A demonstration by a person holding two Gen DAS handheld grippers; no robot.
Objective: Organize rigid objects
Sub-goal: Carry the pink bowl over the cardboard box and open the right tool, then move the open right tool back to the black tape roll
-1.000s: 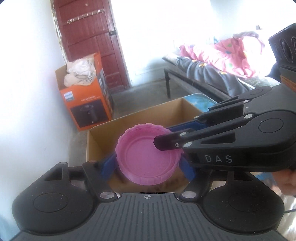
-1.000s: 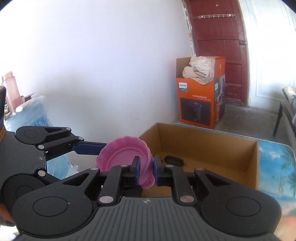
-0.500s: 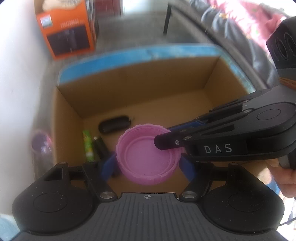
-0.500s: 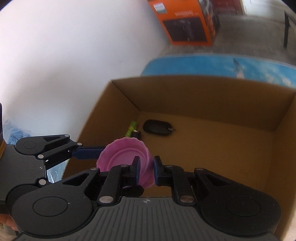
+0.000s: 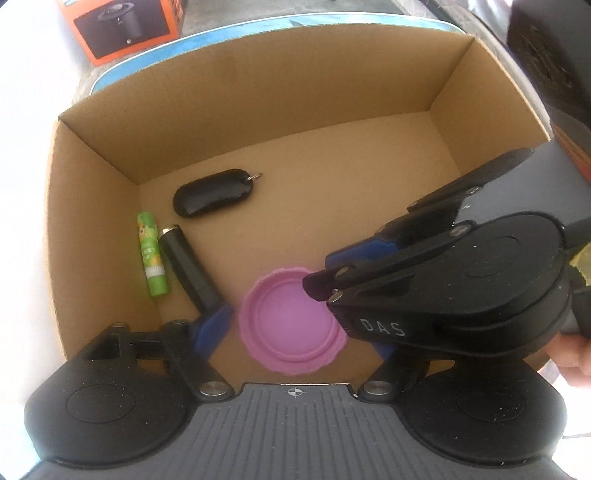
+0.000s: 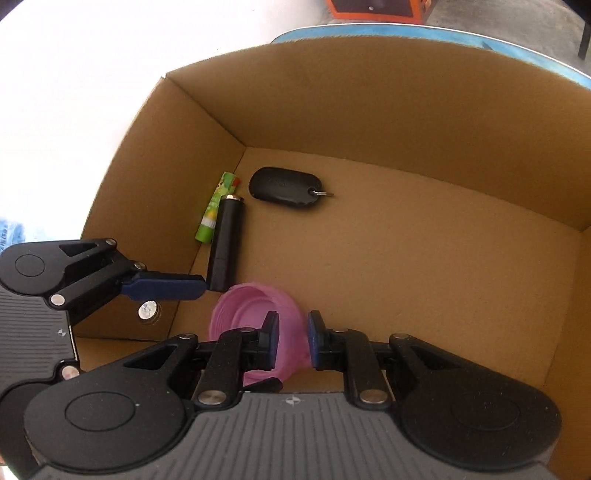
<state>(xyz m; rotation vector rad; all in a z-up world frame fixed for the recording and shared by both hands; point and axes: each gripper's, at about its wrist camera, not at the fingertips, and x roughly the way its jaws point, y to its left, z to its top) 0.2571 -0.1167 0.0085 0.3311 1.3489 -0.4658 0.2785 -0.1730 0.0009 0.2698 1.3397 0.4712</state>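
Note:
A round pink lid (image 5: 291, 325) hangs low inside an open cardboard box (image 5: 258, 107), near its front wall. My right gripper (image 6: 291, 339) comes in from the right and is shut on the lid's rim (image 6: 258, 306); its jaws are starting to open. My left gripper (image 5: 295, 332) straddles the lid with its jaws opening. Its left blue finger (image 5: 214, 328) stands clear of the rim, and its right finger is hidden under the right gripper (image 5: 321, 284). Whether the lid touches the box floor I cannot tell.
On the box floor at the left lie a black key fob (image 5: 214, 197), a green tube (image 5: 151, 258) and a black cylinder (image 5: 188, 266). The box sits on a blue-edged table (image 5: 147, 59). An orange carton (image 5: 122, 26) stands beyond.
Both grippers tipped downward and sank into the box with the lid. The left gripper's jaws widened and its left finger came off the rim.

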